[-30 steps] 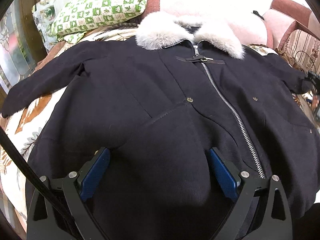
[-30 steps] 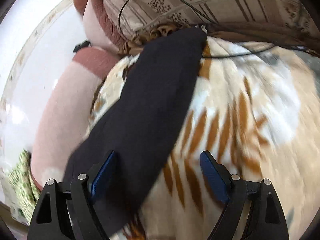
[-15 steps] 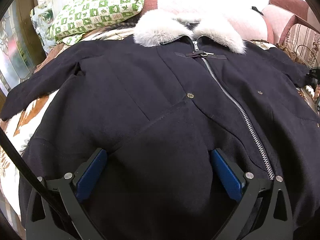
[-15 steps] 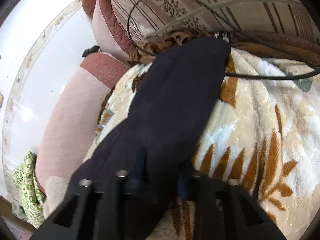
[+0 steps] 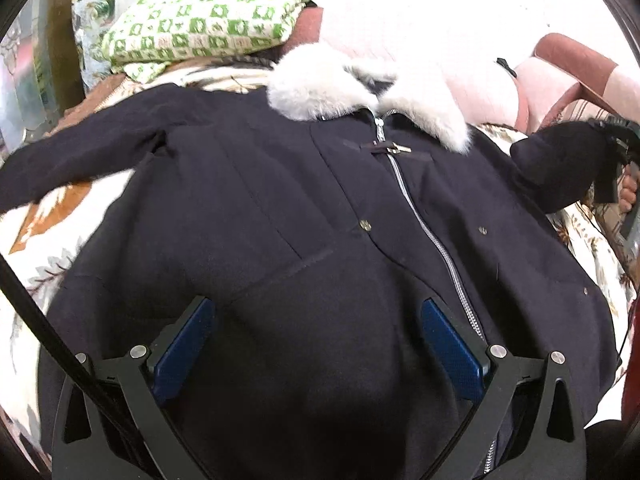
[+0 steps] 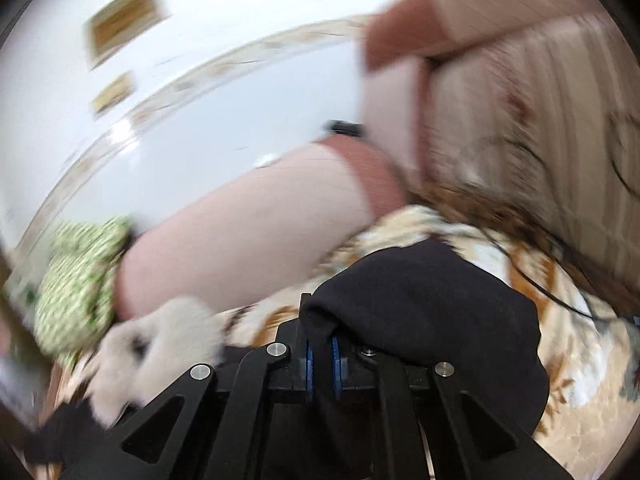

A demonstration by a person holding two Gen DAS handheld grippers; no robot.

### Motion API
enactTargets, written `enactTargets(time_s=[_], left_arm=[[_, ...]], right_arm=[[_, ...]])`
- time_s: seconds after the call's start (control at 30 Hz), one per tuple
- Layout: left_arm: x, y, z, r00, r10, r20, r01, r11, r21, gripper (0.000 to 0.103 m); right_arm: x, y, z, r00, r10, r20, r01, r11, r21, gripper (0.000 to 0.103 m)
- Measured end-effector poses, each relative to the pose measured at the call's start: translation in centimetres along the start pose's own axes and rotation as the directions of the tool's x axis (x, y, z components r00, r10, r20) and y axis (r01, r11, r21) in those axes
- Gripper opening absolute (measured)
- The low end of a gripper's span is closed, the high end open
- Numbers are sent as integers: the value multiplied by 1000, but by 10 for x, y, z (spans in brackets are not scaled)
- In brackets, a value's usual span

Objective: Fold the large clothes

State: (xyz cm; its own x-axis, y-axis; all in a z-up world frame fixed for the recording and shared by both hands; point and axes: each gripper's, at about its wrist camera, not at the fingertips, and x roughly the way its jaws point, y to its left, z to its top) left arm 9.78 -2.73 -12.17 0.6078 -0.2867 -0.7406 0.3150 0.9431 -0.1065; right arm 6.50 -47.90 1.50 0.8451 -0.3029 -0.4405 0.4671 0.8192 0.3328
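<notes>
A dark navy coat (image 5: 304, 216) with a pale fur collar (image 5: 360, 92) and a silver zipper (image 5: 424, 220) lies front up on a leaf-patterned blanket (image 5: 52, 216). My left gripper (image 5: 316, 344) is open, its blue pads (image 5: 184, 344) resting low over the coat's lower front. My right gripper (image 6: 320, 356) is shut on the coat's right sleeve (image 6: 432, 304), which is lifted and bunched over the jaws. In the left wrist view that sleeve (image 5: 560, 160) is raised at the far right, with the right gripper (image 5: 612, 152) behind it. The left sleeve (image 5: 80, 164) lies spread out flat.
A green checked pillow (image 5: 200, 28) and a pink headboard cushion (image 5: 460, 68) lie beyond the collar. A striped upholstered backrest (image 6: 540, 120) stands past the sleeve, with a thin black cable (image 6: 560, 292) on the blanket (image 6: 580, 360). The right wrist view is motion-blurred.
My right gripper closed on the right sleeve and lifted it up off the blanket, swinging toward the coat body. My left gripper stayed open over the lower front.
</notes>
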Motion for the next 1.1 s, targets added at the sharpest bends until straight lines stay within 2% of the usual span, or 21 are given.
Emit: enactTargets(time_s=[0.17,0.27,0.47,0.53,0.63,0.73,0.83,0.9,1.0,1.03,1.07,1.1], left_arm=[[-12,2,6,997,64,52,-65,998,18,103],[-16,13,11,997,64,53,-63,998,-21,103],[-30,40,18,995,61,76,-52,992,-113,103],[-31,41,19,995,72,75,-63,992,-109,103],[-34,42,20,989,112,94,-101,989,-107,103],[-34,41,22,989,100,111,-90,992,-89,103],[-27,43,25,995,70,75,-63,994,-91,103],[-23,48,25,997,58,54,-51,992,-118,103],[-23,53,25,998,40,46,-32,988,-149,103],[-24,54,24,998,44,49,-36,988,-150,103],[-26,53,24,997,57,57,-48,988,-147,103],[-29,51,23,994,79,72,-68,988,-137,103]], right_arm=[[-7,71,-15,984,156,-84,-165,980,-110,7],[-2,104,-37,965,201,-170,-225,966,-130,7],[19,148,-96,929,175,-326,-247,950,-193,7],[25,164,-116,911,171,-375,-266,938,-220,7],[29,186,-152,871,170,-461,-313,915,-253,7],[40,199,-181,840,152,-521,-319,915,-247,9],[44,197,-197,837,118,-535,-283,929,-238,12],[40,192,-199,831,114,-545,-272,937,-219,16],[21,181,-192,812,174,-557,-300,943,-143,41],[12,178,-190,814,183,-551,-302,944,-133,52],[2,176,-185,822,185,-539,-299,945,-131,59],[-10,171,-179,835,185,-518,-294,946,-136,61]])
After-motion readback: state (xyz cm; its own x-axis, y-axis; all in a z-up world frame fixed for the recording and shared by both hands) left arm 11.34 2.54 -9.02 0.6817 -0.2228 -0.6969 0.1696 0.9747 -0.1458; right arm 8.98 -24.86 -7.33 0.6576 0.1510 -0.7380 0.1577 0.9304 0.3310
